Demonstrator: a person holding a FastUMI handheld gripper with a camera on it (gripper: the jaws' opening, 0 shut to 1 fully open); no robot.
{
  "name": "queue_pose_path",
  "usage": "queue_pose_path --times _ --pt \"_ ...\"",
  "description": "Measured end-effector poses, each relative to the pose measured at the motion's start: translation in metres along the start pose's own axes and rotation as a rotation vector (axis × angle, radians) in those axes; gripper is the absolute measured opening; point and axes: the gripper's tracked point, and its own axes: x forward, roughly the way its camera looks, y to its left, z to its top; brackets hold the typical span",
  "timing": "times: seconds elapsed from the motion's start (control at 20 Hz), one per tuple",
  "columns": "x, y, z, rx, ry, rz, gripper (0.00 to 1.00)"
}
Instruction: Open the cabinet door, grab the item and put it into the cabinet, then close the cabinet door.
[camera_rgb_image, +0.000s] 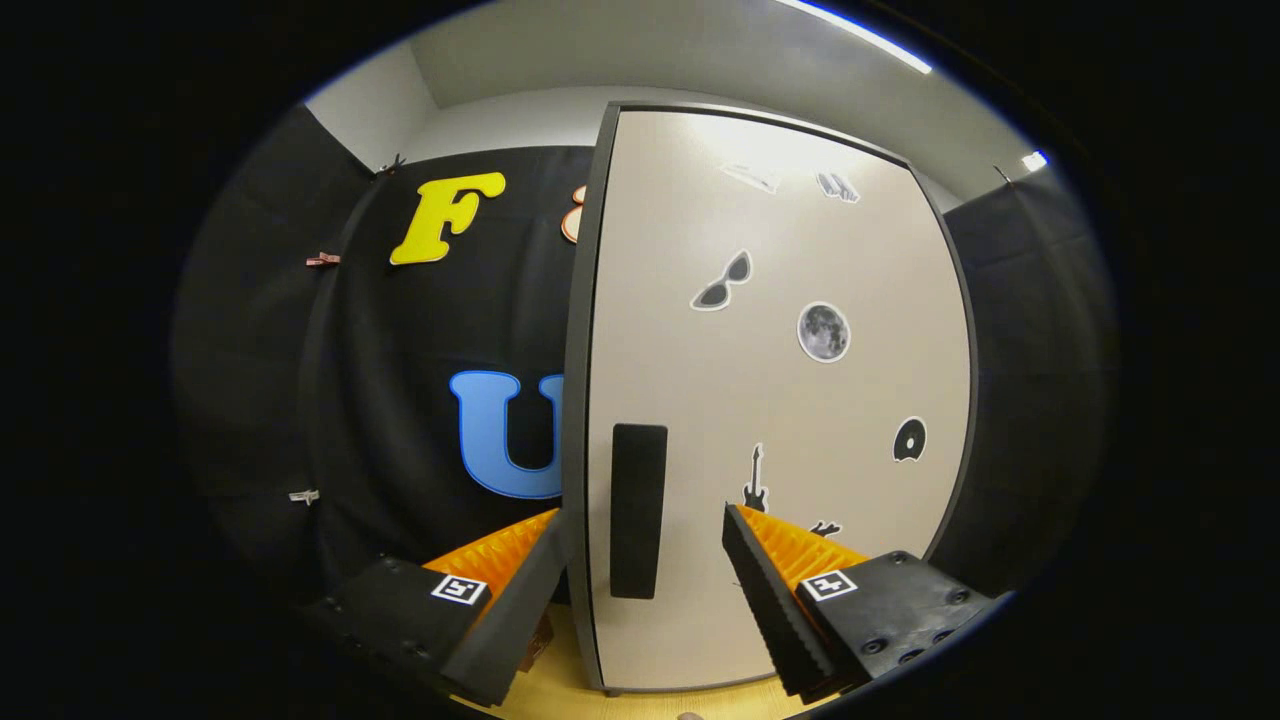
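A tall pale cabinet door (770, 400) with a dark frame stands right in front of me, dotted with small stickers: sunglasses, a moon, a guitar, a disc. Its black upright handle (638, 510) sits near the door's left edge. My gripper (645, 525) is open, and the handle lies between the two fingertips, with a gap on each side. The left finger (520, 590) reaches past the door's left edge; the right finger (770, 590) is in front of the door face. The door looks shut or nearly so; the cabinet's inside is hidden.
A light wooden surface (560, 695) runs under the cabinet's foot. Black cloth walls (400, 400) stand to the left and right of the cabinet. A small brownish thing (540, 640) peeks out beside the left finger, mostly hidden.
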Motion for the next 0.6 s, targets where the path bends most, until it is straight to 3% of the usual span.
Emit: queue_pose_path --times 0.25,0.6 --pt "0.019 -0.001 -0.011 -0.016 0.009 -0.024 0.93" --pt "0.042 0.002 -0.026 -0.008 0.032 -0.033 0.57"
